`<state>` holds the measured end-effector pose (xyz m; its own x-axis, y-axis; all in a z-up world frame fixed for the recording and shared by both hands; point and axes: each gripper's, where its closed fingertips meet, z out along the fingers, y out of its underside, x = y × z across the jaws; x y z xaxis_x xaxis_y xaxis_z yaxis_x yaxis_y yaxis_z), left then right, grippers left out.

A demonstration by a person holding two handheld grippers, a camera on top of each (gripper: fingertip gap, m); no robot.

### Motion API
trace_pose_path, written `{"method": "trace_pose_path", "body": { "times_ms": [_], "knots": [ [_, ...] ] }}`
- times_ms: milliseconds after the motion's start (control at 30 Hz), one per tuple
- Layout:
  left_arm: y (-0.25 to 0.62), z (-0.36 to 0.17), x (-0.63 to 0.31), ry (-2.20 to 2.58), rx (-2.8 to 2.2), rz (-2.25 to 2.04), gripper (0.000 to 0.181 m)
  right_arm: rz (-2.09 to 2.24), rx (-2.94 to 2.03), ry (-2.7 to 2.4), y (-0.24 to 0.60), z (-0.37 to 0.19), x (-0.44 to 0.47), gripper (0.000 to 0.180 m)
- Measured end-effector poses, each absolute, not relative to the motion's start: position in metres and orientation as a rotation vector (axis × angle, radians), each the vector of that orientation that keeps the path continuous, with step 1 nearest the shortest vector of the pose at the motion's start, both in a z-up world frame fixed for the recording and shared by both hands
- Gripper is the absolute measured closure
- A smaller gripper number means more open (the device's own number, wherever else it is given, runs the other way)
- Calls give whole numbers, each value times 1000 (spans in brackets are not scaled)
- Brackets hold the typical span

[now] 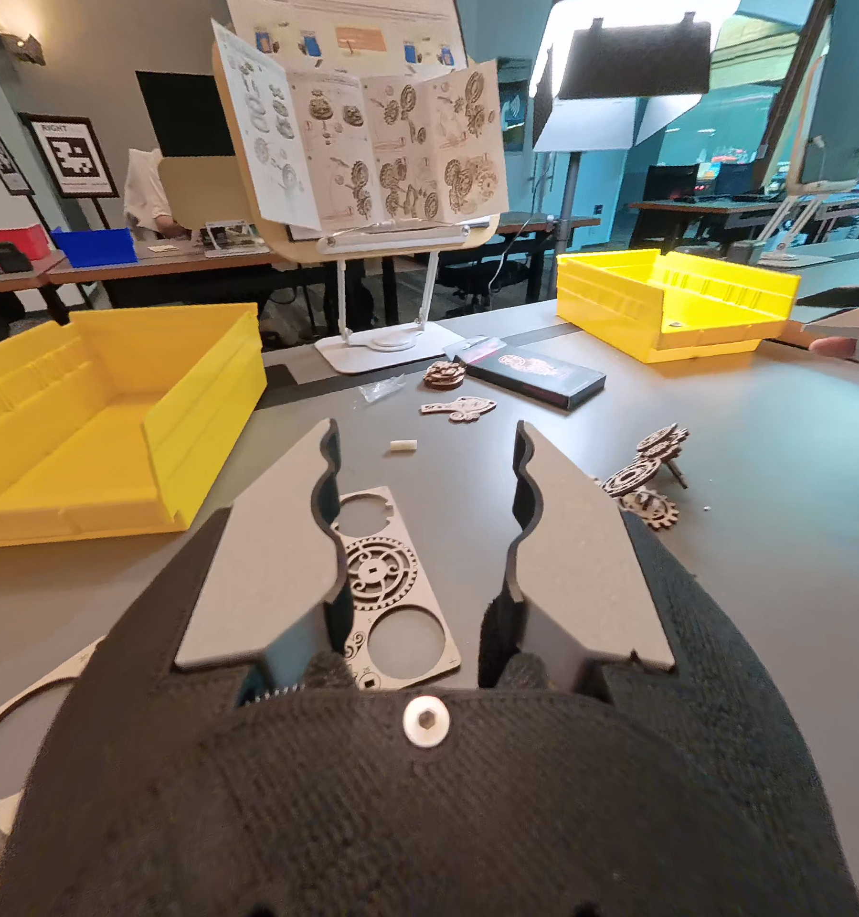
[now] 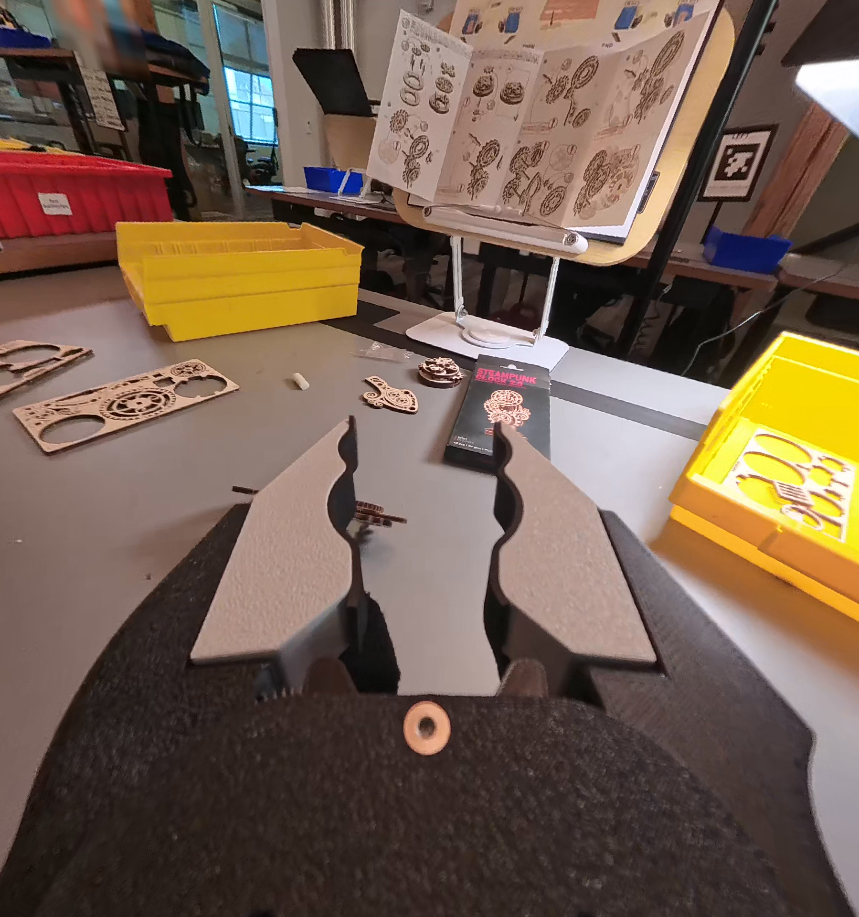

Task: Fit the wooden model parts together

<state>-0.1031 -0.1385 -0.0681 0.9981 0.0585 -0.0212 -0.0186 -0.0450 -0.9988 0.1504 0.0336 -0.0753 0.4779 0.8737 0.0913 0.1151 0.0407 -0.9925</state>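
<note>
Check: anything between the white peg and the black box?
Yes: in the right wrist view, a flat wooden cutout lies between the white peg and black box.

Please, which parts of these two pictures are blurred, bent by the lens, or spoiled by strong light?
Left wrist view: a studio light panel burns white at the top, and the yellow bin bows near the edge. Right wrist view: the gear piece behind the open right gripper is smeared, the far room is soft, and the book stand leans from the wide lens.

parts sheet [image 2: 124, 404] left of box [image 2: 504, 412], bins flanking
</note>
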Motion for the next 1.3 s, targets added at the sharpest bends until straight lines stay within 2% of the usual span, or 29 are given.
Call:
{"method": "trace_pose_path", "body": {
  "times_ms": [233, 567, 733, 900, 1300],
  "knots": [
    [-160, -41, -85, -18, -1567, 44, 109, 681, -1429, -932, 30, -73, 170, 130],
    [-183, -68, -26, 29, -1624, 137, 100, 646, -1391, -931, -12, -56, 173, 129],
    [-182, -60, -12, 65, -1635, 88, 101, 558, -1355, -918, -33, -44, 179, 128],
    [-168, -44, -6, 139, -1648, 59, 101, 493, -1429, -851, -40, -56, 197, 128],
    [-144, -60, 28, 269, -1673, -24, 102, 334, -1484, -785, -45, -69, 216, 130]
  ]
}}
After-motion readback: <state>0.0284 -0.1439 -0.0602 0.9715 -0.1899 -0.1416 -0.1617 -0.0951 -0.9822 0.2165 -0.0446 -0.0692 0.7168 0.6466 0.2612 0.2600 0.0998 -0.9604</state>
